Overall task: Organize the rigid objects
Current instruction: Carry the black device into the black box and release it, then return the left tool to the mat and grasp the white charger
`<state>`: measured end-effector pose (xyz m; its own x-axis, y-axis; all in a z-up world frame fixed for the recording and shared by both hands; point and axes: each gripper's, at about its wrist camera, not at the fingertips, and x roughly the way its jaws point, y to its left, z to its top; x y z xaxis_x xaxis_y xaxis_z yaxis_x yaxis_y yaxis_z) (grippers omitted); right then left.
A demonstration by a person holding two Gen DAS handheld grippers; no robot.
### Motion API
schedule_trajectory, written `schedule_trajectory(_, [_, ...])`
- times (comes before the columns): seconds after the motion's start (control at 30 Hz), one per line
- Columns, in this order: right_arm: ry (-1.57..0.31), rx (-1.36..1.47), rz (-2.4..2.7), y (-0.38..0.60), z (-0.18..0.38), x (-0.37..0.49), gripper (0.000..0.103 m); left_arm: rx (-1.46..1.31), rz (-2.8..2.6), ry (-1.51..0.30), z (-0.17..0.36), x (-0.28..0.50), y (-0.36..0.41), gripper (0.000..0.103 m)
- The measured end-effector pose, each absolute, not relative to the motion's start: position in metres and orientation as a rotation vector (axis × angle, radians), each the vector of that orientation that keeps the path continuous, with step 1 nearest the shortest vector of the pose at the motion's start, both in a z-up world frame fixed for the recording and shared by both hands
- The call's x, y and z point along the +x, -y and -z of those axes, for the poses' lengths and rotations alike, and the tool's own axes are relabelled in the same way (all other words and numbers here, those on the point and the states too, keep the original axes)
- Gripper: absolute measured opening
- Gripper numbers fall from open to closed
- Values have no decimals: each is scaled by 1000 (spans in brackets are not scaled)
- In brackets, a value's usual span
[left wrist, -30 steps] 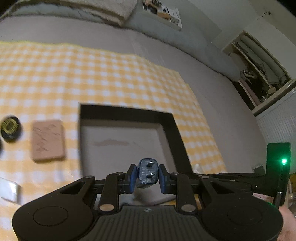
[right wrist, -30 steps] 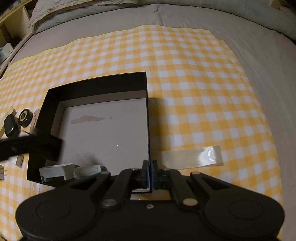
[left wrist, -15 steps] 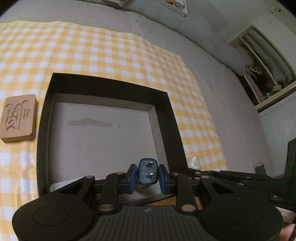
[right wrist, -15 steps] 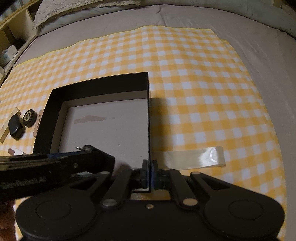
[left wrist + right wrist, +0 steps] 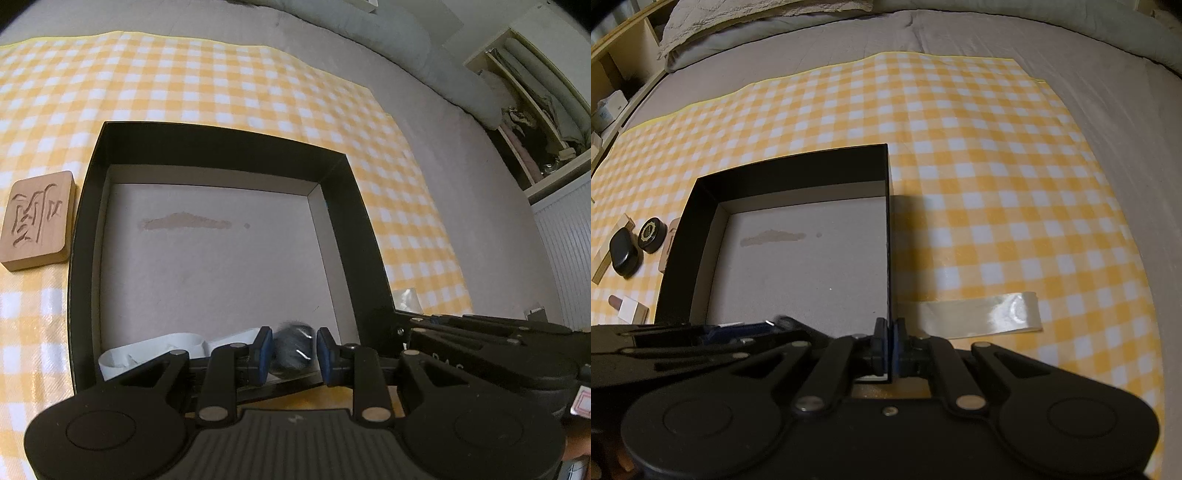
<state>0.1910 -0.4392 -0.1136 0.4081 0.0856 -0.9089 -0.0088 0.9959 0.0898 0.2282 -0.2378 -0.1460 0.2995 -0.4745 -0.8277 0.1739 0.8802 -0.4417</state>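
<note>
L claw (image 5: 290, 350) just opening, blurred dark object (image 5: 294, 346) btwn pads

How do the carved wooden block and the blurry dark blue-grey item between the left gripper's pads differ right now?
The tan carved wooden block lies flat on the yellow checked cloth, outside the black box; the blurred dark blue-grey item is over the box's near inside corner. The block is untouched; the item sits between the left gripper pads, which have just been opening. The block looks sharp.

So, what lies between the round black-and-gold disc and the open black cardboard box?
A carved tan wooden block, its edge showing in the right wrist view between black-and-gold disc and black cardboard box.
</note>
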Motion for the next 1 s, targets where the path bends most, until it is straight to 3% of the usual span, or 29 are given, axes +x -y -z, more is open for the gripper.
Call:
schedule_trajectory(0.1, [-1147,76,-60,439,113,191,3,-289,444,-1189,144,227,239,38])
schedule_trajectory(0.37, [-1147,77,-60,439,114,190,4,-275,464,-1172,136,224,238,41])
schedule_trajectory(0.6, [-1149,76,-61,436,114,190,4,-270,474,-1134,120,214,227,54])
schedule_trajectory(1.0, [-1151,77,-59,434,115,190,4,-175,517,-1005,82,184,207,89])
